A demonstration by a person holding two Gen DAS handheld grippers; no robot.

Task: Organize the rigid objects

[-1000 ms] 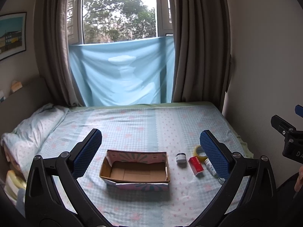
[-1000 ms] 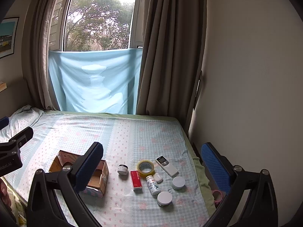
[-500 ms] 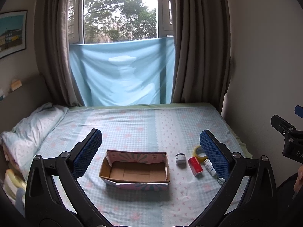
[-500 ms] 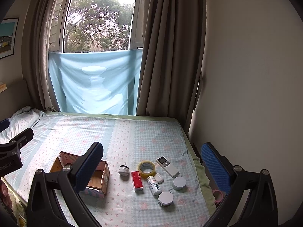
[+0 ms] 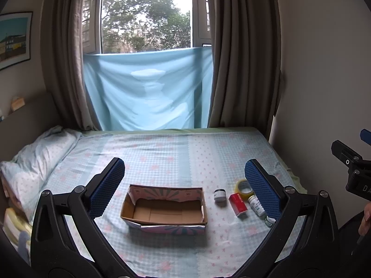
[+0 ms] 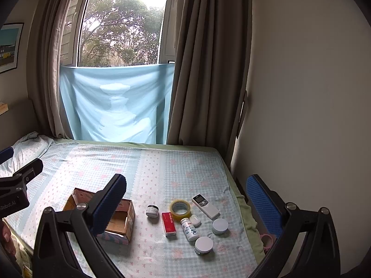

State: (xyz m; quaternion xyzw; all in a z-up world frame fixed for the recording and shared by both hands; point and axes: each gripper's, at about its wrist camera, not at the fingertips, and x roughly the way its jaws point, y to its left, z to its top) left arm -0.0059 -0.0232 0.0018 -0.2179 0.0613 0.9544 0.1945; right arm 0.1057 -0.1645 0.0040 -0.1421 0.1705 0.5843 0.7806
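Note:
An open, empty cardboard box [image 5: 165, 208] sits on the bed; it also shows in the right wrist view [image 6: 120, 217]. Right of it lie a small dark-lidded jar [image 6: 152, 210], a red carton [image 6: 168, 223], a tape roll [image 6: 180, 209], a white pill bottle [image 6: 190, 229], a remote [image 6: 205, 205], a small white case [image 6: 195, 220] and two round white tins [image 6: 220, 226] [image 6: 203, 245]. My left gripper [image 5: 184, 185] is open and empty, held above the box. My right gripper [image 6: 185, 199] is open and empty above the items.
The bed [image 5: 162, 153] has a blue checked sheet, with a pillow [image 5: 34, 159] at left. The wall [image 6: 301, 115] runs along the bed's right side. Curtains and a window with a blue cloth [image 5: 148, 92] stand at the far end.
Both views have shifted only slightly; the right gripper has drifted a little. Nothing was taken hold of or moved.

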